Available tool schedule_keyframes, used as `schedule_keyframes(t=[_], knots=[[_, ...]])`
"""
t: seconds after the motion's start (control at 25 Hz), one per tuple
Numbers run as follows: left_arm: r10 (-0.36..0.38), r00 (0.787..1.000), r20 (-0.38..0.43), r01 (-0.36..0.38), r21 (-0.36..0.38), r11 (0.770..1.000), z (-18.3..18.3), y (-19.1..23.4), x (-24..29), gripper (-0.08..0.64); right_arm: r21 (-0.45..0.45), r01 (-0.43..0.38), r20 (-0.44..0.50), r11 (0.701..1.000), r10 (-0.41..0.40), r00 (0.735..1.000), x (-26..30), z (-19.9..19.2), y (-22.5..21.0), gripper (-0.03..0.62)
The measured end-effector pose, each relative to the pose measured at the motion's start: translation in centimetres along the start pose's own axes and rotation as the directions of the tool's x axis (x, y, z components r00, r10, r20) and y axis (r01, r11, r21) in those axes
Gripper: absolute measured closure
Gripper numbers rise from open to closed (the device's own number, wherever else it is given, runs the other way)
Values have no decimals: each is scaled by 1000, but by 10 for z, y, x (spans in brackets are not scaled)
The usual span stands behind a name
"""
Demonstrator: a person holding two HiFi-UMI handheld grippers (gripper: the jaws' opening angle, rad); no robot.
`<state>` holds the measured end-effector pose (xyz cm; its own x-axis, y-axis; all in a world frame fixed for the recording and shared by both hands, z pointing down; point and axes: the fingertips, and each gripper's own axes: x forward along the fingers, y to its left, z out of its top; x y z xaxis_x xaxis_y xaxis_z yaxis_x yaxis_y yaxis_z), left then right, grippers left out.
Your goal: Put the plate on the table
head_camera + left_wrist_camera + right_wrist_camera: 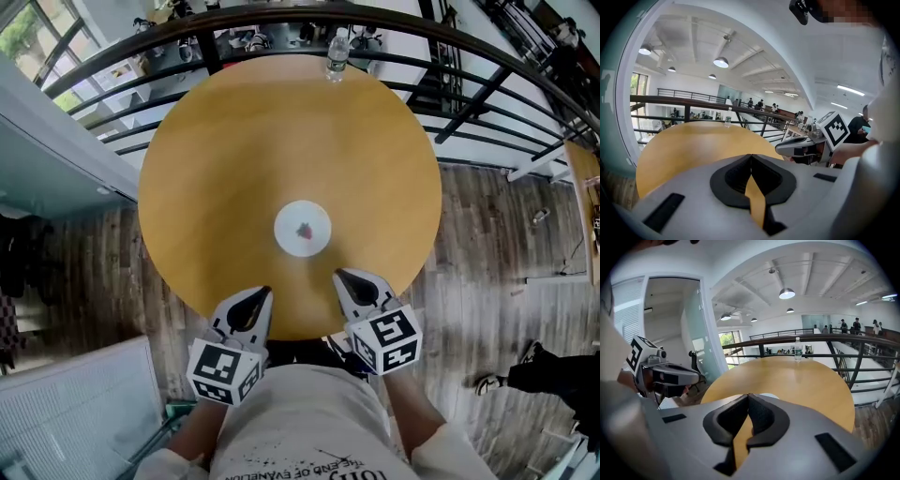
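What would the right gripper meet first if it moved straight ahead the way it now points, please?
Probably the white plate, since the shut right gripper aims toward it; its height is unclear, so it may pass above.

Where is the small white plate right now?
In the head view, the small white round plate lies on the round wooden table, slightly on the person's side of its centre, ahead of and between the left tool and right tool.

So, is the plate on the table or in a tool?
On the table. The plate lies flat there, apart from the left tool and right tool, both shut and empty.
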<state>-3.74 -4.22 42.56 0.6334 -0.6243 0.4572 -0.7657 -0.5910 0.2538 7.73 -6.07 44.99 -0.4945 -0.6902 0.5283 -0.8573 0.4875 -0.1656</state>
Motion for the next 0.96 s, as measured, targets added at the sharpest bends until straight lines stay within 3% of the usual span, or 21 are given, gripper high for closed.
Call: schedule_keyframes(t=[0.36,0.96], knots=[[-44,999,10,43,38,998,8,-32,2,537,46,-2,40,999,0,999,-31,1,9,568],[-13,1000,-1,13,41,999,-3,-34,-15,537,39,-6,51,999,4,999,-47,-3,17,566]])
